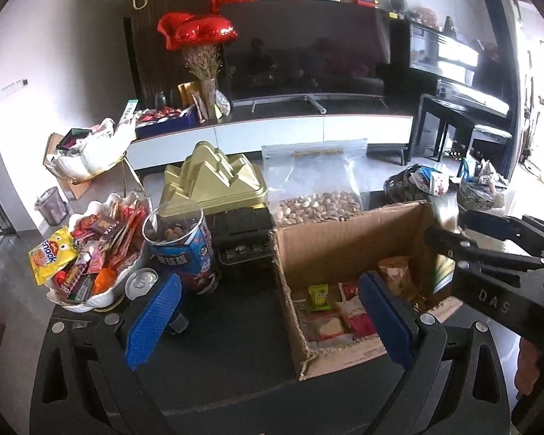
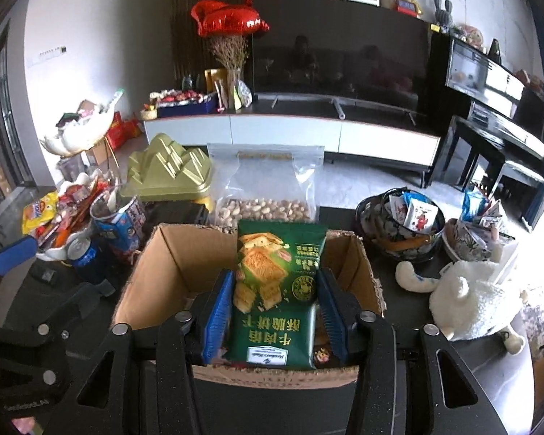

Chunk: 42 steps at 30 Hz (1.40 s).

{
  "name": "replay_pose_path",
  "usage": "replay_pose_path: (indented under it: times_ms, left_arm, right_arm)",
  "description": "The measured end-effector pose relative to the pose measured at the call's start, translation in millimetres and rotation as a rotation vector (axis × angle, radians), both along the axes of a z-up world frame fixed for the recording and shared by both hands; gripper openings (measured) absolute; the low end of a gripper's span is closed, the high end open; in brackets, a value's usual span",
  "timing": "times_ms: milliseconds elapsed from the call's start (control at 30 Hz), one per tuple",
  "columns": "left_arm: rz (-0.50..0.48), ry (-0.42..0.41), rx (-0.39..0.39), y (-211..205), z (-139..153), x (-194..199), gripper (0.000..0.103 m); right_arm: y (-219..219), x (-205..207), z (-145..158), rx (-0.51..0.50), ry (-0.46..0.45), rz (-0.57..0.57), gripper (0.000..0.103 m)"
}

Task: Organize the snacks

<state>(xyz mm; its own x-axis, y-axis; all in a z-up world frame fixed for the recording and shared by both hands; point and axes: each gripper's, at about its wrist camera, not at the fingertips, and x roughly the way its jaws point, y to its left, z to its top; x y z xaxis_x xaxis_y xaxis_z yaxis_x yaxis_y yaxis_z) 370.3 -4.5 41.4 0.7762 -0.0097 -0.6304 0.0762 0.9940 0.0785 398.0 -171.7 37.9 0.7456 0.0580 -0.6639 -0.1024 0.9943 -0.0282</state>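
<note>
Over the cardboard box, right claw clamps a green biscuit bag; left claw gapes

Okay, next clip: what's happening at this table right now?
A person is sorting snacks with two handheld claws. The right claw is shut on a green cracker packet, holding it over an open cardboard box that already has a few small packets at the bottom. The left claw is open and empty, poised by the box's left wall. A white dish of mixed snacks and a bag of nuts sit nearby.
</note>
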Motion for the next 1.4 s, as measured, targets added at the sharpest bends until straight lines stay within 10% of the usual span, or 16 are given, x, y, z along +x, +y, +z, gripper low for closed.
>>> replay_pose_path:
  times_ms: [1400]
  left_arm:
    - [-0.012, -0.223, 0.041, -20, 41, -213, 0.103]
  right_arm:
    - [-40, -239, 26, 0.032, -0.151, -0.163, 0.089]
